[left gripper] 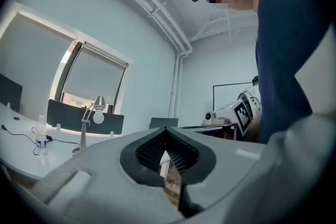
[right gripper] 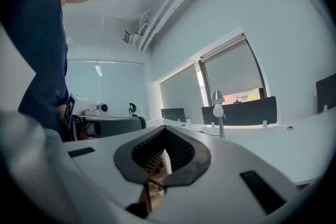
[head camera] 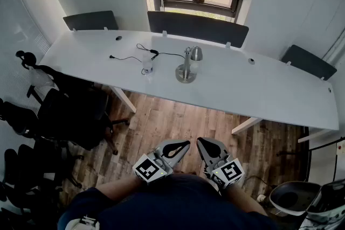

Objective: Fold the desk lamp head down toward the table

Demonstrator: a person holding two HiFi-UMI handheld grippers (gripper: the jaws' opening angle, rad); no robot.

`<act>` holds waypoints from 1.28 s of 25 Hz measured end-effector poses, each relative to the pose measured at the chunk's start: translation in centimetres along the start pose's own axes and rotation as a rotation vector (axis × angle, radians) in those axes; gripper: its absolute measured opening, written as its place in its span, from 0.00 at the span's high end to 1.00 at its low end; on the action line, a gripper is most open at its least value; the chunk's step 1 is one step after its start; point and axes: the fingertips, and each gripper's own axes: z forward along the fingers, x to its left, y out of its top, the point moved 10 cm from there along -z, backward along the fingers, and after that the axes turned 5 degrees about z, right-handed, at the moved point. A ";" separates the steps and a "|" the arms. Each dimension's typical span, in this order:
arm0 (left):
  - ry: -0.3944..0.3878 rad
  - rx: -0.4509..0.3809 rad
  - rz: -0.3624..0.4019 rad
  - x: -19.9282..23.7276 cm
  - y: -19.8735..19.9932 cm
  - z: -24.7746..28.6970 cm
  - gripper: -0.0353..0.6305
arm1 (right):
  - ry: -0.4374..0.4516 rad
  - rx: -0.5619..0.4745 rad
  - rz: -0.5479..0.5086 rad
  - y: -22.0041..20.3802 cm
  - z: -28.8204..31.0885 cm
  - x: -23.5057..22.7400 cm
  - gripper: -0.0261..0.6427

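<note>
1. Tool state: the left gripper (head camera: 176, 147) and right gripper (head camera: 209, 146) are held close in front of the person's body, side by side and pointing level. In each gripper view the jaws meet at the tips. Nothing is caught between those of the left gripper (left gripper: 167, 152) or the right gripper (right gripper: 165, 158).

2. Task item: the desk lamp (head camera: 186, 65) stands on the white table (head camera: 259, 89), near the middle of its length and toward the window side. Its stem is upright on a round base, and the lamp head (head camera: 196, 53) is raised at the top, offset to the right of the stem in the head view. A bottle (head camera: 147, 65) and a loose cable (head camera: 129, 56) lie just to its left, apart from it.

3. Governing relation: the lamp lies well ahead of both grippers, across a strip of wooden floor (head camera: 178, 121) and part of the tabletop, roughly on the line between them. It shows left of centre in the left gripper view (left gripper: 92, 115) and right of centre in the right gripper view (right gripper: 217, 108). Neither hand appears clearly nearer.

4. Assessment: the fold has not begun. Since the head overhangs to the right, the right gripper looks better placed to press it down, with the left free to steady the base.
</note>
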 end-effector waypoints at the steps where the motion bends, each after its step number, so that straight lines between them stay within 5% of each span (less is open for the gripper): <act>1: -0.002 0.001 0.001 0.0 -0.1 0.0 0.94 | -0.002 0.001 0.005 0.0 0.0 0.0 0.95; 9: 0.010 0.005 0.017 -0.4 0.2 0.5 0.94 | 0.021 -0.008 0.012 0.3 -0.3 -0.4 0.95; 21: 0.141 -0.003 0.033 -0.6 -0.1 2.7 0.94 | 0.086 -0.012 0.014 0.5 -1.4 -4.5 0.95; 32: 0.139 -0.029 0.048 9.6 -1.4 6.5 0.94 | 0.029 0.010 -0.019 2.1 4.7 -10.8 0.95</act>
